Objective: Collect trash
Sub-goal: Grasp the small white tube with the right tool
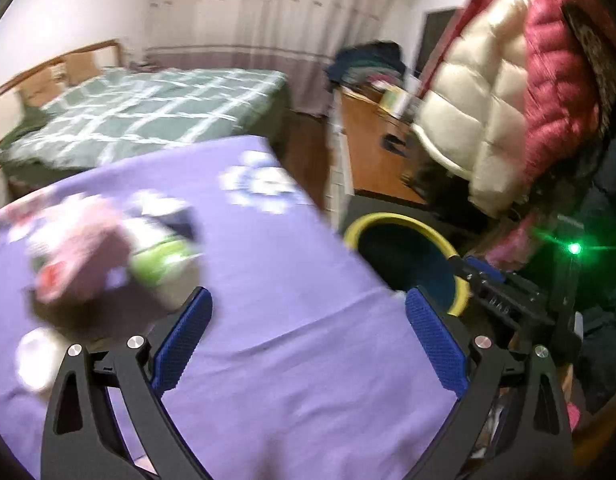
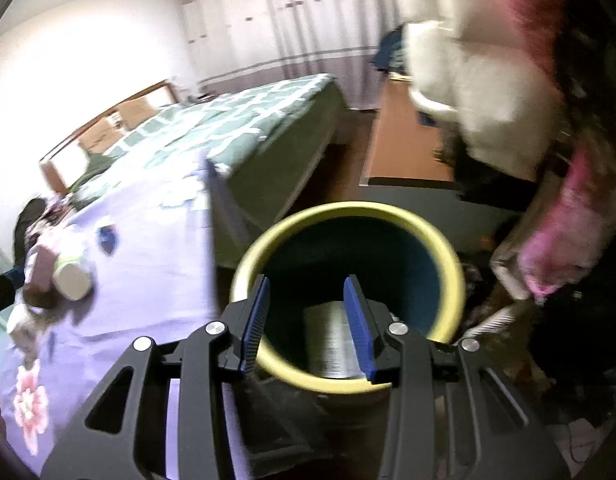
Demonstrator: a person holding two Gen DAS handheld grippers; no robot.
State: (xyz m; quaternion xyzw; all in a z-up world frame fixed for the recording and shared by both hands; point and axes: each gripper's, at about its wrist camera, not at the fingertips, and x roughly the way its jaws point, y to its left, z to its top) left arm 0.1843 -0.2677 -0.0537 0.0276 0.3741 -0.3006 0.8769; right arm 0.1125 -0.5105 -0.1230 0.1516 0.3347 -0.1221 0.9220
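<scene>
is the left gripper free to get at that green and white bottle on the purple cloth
Probably yes. The left gripper is open and empty over the purple cloth, and the bottle lies ahead to its left among blurred clutter, nothing between them.

— How does the left gripper [image 1: 308, 320] stand?
— Jaws spread wide, blue pads [image 1: 184, 340] far apart, nothing between them. It points forward and down.

— And the right gripper [image 2: 307, 324]?
— Jaws partway apart, its blue pads [image 2: 358, 328] facing each other across a moderate gap, pressing on nothing. It too tilts downward.

— Can one see the other?
— From the left wrist view, the right gripper's black frame shows just beyond the left one's right finger, off to that side.
</scene>
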